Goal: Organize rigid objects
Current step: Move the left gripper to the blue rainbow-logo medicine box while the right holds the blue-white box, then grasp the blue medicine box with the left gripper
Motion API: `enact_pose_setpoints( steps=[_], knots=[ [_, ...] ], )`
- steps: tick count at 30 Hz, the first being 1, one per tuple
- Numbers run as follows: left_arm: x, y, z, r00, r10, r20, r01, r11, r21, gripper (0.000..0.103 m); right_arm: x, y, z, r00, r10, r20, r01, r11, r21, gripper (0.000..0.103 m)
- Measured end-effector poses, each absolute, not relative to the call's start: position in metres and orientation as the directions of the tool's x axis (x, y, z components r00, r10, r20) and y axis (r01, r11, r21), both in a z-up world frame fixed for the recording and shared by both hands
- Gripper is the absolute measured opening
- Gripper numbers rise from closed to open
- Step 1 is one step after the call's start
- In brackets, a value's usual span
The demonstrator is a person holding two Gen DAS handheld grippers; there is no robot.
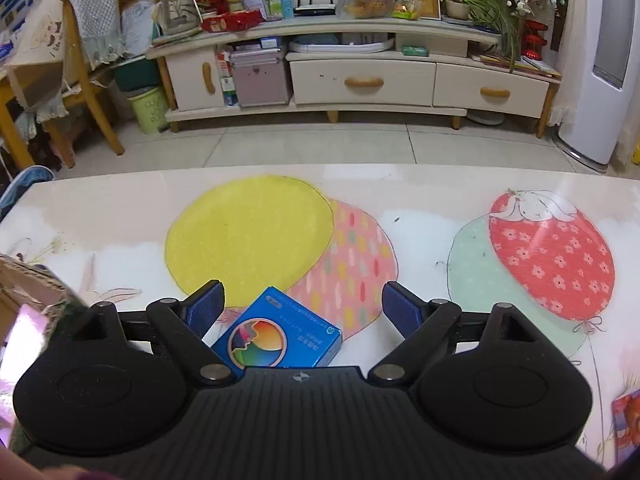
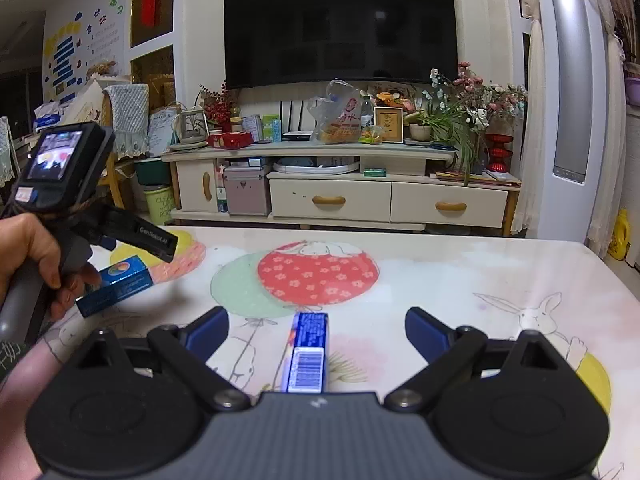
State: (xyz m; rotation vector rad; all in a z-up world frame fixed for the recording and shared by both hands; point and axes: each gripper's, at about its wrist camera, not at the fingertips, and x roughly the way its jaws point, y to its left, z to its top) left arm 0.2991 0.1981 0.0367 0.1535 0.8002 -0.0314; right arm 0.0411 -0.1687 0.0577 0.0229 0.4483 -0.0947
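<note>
1. The left gripper (image 1: pixel 302 308) is hanging low over the table (image 1: pixel 420 200), jaws spread wide and gripping nothing. A blue box with a rainbow disc (image 1: pixel 278 334) is lying flat on the cloth in the lower centre of the left wrist view, between the two blue pads (image 1: pixel 208 308) but touching neither.

2. The right gripper (image 2: pixel 316 330) is also standing wide open. A narrow blue box with a barcode end (image 2: pixel 307 354) is sitting on the table in the lower centre of the right wrist view, midway between the jaws, clear gaps on both sides.

3. At the left edge of the right wrist view a hand (image 2: pixel 28 256) is gripping the left tool's handle, the rainbow box showing just below it (same box, seen side-on).

4. Risks, as I am judging them:
   - The rainbow box is lying skewed to the jaws; closing now would likely catch corners and spin it away.
   - The narrow box is sitting very near the right tool's body; a shallow bite could let it pivot or slip on lifting.
   - The glossy cloth looks slick, so a nudge may slide either box.
</note>
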Motion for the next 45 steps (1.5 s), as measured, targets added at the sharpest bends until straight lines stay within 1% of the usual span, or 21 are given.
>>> enact_pose_setpoints(
  steps=[2,8,10,13,14,17,22,26,29,31,36,38,42,44,45],
  knots=[
    [0.303,0.195,0.034,0.683,0.031,-0.73,0.091,0.988,0.127,0.103,0.041,-0.168,0.058,0.898,-0.088,-0.432,0.095,0.995,-0.005,0.096],
    [0.308,0.201,0.029,0.627,0.012,-0.779,0.076,0.994,0.075,0.103,0.04,-0.166,0.058,0.899,-0.095,-0.428,0.092,0.995,-0.027,0.097],
    [0.302,0.2,0.029,0.608,-0.021,-0.793,0.089,0.995,0.042,0.103,0.039,-0.166,0.058,0.9,-0.099,-0.425,0.093,0.995,-0.035,0.097],
    [0.294,0.202,0.023,0.559,-0.08,-0.825,0.086,0.996,-0.039,0.103,0.039,-0.166,0.059,0.901,-0.101,-0.423,0.095,0.995,-0.036,0.097],
    [0.289,0.2,0.021,0.568,-0.082,-0.819,0.086,0.996,-0.04,0.103,0.039,-0.166,0.059,0.901,-0.101,-0.422,0.095,0.995,-0.037,0.097],
    [0.266,0.186,0.018,0.577,-0.093,-0.812,0.148,0.989,-0.008,0.103,0.038,-0.166,0.06,0.903,-0.109,-0.416,0.097,0.994,-0.049,0.097],
    [0.221,0.174,0.018,0.554,-0.168,-0.815,0.238,0.97,-0.038,0.103,0.037,-0.168,0.06,0.902,-0.102,-0.419,0.086,0.995,-0.056,0.097],
    [0.175,0.174,0.016,0.547,-0.175,-0.819,0.265,0.964,-0.028,0.103,0.036,-0.171,0.06,0.9,-0.082,-0.428,0.07,0.997,-0.043,0.098],
    [0.143,0.18,0.014,0.533,-0.194,-0.823,0.271,0.961,-0.051,0.103,0.036,-0.174,0.059,0.896,-0.069,-0.438,0.062,0.998,-0.029,0.102],
    [0.124,0.185,0.017,0.528,-0.212,-0.823,0.271,0.96,-0.074,0.103,0.037,-0.175,0.058,0.891,-0.059,-0.45,0.056,0.998,-0.021,0.102],
    [0.072,0.196,0.04,0.573,-0.248,-0.781,0.276,0.956,-0.101,0.103,0.04,-0.174,0.053,0.876,-0.037,-0.481,0.038,0.999,-0.008,0.102],
    [0.058,0.201,0.047,0.587,-0.246,-0.771,0.306,0.95,-0.07,0.103,0.041,-0.175,0.05,0.867,-0.02,-0.498,0.029,1.0,0.011,0.102],
    [0.043,0.203,0.055,0.662,-0.172,-0.73,0.376,0.918,0.125,0.103,0.039,-0.179,0.046,0.854,-0.008,-0.521,0.03,0.999,0.034,0.102],
    [0.045,0.205,0.052,0.673,-0.162,-0.722,0.414,0.891,0.186,0.103,0.038,-0.182,0.045,0.848,-0.009,-0.529,0.037,0.998,0.043,0.102],
    [0.048,0.204,0.05,0.663,-0.173,-0.728,0.443,0.875,0.196,0.103,0.037,-0.184,0.044,0.846,-0.009,-0.533,0.041,0.998,0.047,0.102]
  ],
)
